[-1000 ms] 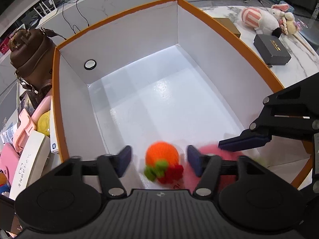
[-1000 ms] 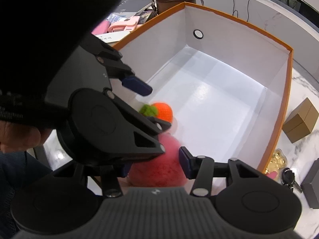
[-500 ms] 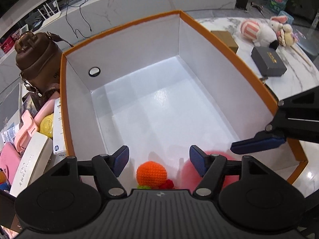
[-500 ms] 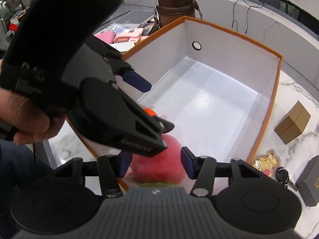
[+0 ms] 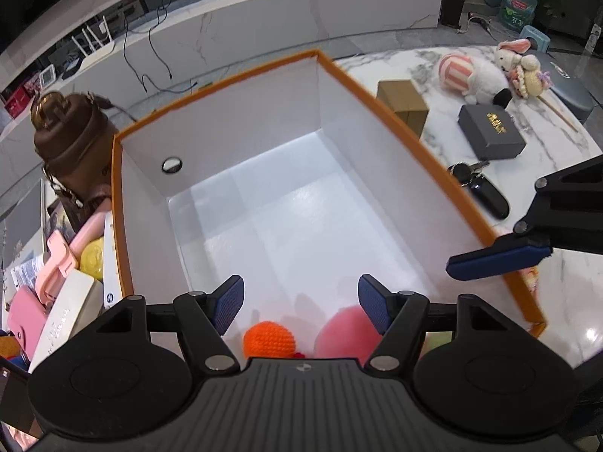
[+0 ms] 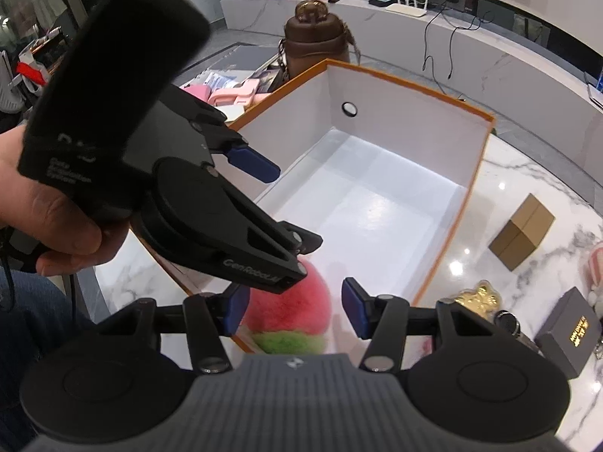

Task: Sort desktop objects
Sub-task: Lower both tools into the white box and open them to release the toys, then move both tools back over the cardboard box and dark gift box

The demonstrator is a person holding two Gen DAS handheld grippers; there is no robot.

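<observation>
1. Storage box (image 5: 410, 139), orange rim, white inside, lid off, on marble tabletop (image 5: 444, 139). Round grommet hole in far wall (image 5: 172, 165).
2. Orange knit ball (image 5: 268, 341): on box floor at near wall, partly hidden by L gripper body.
3. Pink plush ball (image 5: 345, 333), green band at base in R wrist view (image 6: 290, 310): on box floor just beside orange ball, to its right; whether touching, can't tell.
4. Left gripper (image 5: 299, 301): jaws apart, nothing between the pads; sits above box's near end, both balls low in its view.
5. Right gripper (image 6: 294, 307): jaws apart, pink ball seen between the blue pads but pads not touching it. One blue fingertip (image 5: 497, 261) shows in L wrist view over box's right rim.
6. Left hand (image 6: 49, 211) wrapped round L gripper handle, left of box.
7. Right of box, on marble: tan cardboard cube (image 5: 403, 103) just beside box wall; dark gift box w/ gold lettering (image 5: 492, 132); car key w/ ring (image 5: 480, 188); pink-striped plush (image 5: 471, 73); bunny doll (image 5: 522, 66); gold bear trinket (image 6: 478, 299).
8. Left of box: brown bottle-bag (image 5: 71, 139) upright at far corner; pink items (image 5: 56, 260), yellow item (image 5: 92, 260), white carton (image 5: 71, 320) packed vs. box's left wall.
</observation>
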